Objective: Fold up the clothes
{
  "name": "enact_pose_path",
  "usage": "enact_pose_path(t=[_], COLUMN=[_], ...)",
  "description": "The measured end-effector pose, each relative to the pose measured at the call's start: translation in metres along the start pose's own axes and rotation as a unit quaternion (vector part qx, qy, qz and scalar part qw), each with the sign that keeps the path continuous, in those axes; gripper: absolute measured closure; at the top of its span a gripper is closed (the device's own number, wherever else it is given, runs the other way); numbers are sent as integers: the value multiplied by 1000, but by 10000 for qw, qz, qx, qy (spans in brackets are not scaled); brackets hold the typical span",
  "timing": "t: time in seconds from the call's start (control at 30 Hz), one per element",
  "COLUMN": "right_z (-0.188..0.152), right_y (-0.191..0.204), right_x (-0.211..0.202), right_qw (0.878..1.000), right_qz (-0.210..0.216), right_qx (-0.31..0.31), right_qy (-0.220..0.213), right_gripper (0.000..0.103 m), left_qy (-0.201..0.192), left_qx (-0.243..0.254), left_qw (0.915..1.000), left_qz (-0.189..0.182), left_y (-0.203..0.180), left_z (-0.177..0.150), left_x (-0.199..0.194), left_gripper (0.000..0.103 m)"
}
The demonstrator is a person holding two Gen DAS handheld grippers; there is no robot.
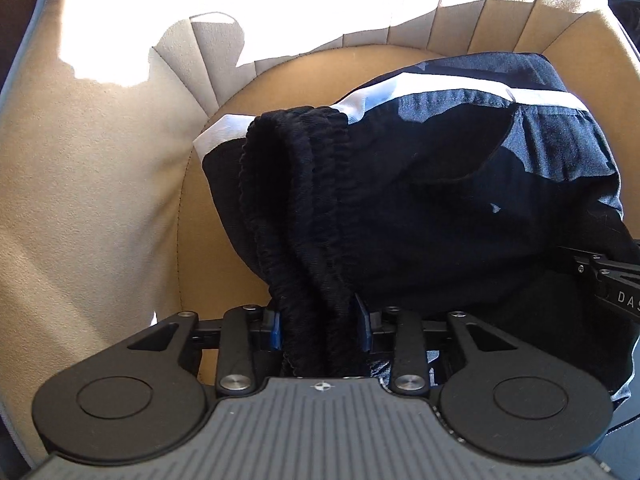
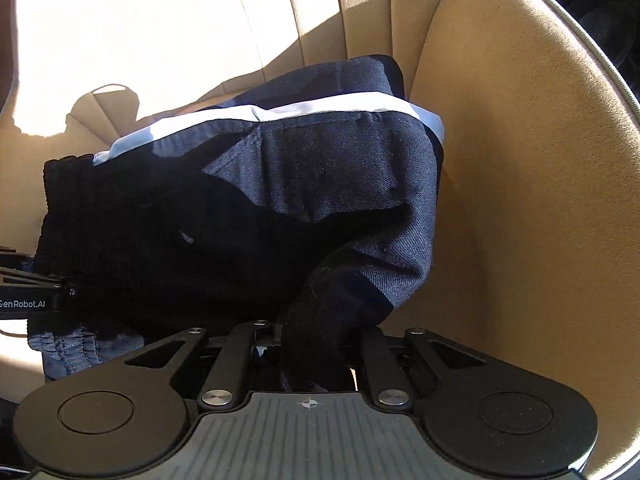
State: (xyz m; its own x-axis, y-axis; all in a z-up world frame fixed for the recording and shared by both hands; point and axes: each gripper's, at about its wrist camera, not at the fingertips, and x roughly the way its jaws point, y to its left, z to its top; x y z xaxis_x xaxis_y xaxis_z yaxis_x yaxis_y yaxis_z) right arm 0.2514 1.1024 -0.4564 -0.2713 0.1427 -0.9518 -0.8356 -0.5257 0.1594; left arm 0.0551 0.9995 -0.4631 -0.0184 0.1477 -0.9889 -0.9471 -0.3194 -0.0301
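Observation:
A pair of dark navy shorts [image 1: 460,184] with a white side stripe [image 1: 536,96] lies bunched on a tan seat cushion [image 1: 280,76]. My left gripper [image 1: 320,330] is shut on the gathered elastic waistband [image 1: 296,184], which runs up from between its blue pads. In the right wrist view the same shorts [image 2: 320,184] stretch across the seat, and my right gripper [image 2: 312,344] is shut on a fold of the dark fabric [image 2: 332,300] at the leg end. The other gripper's body [image 2: 28,300] shows at the left edge.
The seat is a round tan chair with a curved padded backrest [image 2: 520,160] and pleated panels [image 1: 440,20] lit by strong sun. Its grey piped rim [image 2: 600,64] curves along the right. Dark objects lie beyond the rim at top right.

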Motion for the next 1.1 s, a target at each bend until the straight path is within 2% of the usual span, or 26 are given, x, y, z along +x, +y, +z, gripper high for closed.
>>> enact_pose_path(t=[0.07, 0.2, 0.23, 0.27, 0.3, 0.33, 0.37, 0.47, 0.67, 0.87, 1.1], right_z=[-1, -2, -3, -2, -2, -2, -3, -7, -19, -39, -62], right_y=[2, 8, 10, 12, 15, 16, 18, 28, 42, 52, 50], right_x=[16, 30, 30, 29, 28, 26, 23, 12, -25, -76, -144], right_qw=[9995, 9980, 9973, 9959, 9940, 9935, 9931, 9908, 9893, 9880, 9854], right_qz=[-285, -625, -734, -901, -1088, -1134, -1171, -1352, -1437, -1400, -1278], right_qx=[-114, -17, 4, 13, 20, 22, 23, -58, 184, 560, 1081], right_qy=[52, 46, 32, 49, 80, 90, 98, 42, -143, -320, -317], right_gripper=[90, 82, 75, 61, 52, 33, 19, 7, 1, 1, 1], left_qy=[15, 48, 61, 80, 98, 116, 134, 159, 80, 220, 137], left_qx=[44, -110, -101, -76, -51, -26, -1, 6, 83, 64, 320], left_qw=[9999, 9995, 9993, 9992, 9990, 9988, 9986, 9973, 9948, 9968, 9974], left_qz=[127, 308, 356, 393, 429, 465, 502, 712, 1011, 765, 635], left_y=[-2, 1, 0, 0, -1, -1, -2, -12, -35, -52, -59], left_z=[4, 8, 8, 7, 7, 6, 5, 8, 2, -15, -57], left_x=[18, 41, 41, 39, 37, 35, 33, 22, -6, -36, -128], left_gripper=[38, 17, 15, 15, 14, 12, 11, 8, 8, 8, 8])
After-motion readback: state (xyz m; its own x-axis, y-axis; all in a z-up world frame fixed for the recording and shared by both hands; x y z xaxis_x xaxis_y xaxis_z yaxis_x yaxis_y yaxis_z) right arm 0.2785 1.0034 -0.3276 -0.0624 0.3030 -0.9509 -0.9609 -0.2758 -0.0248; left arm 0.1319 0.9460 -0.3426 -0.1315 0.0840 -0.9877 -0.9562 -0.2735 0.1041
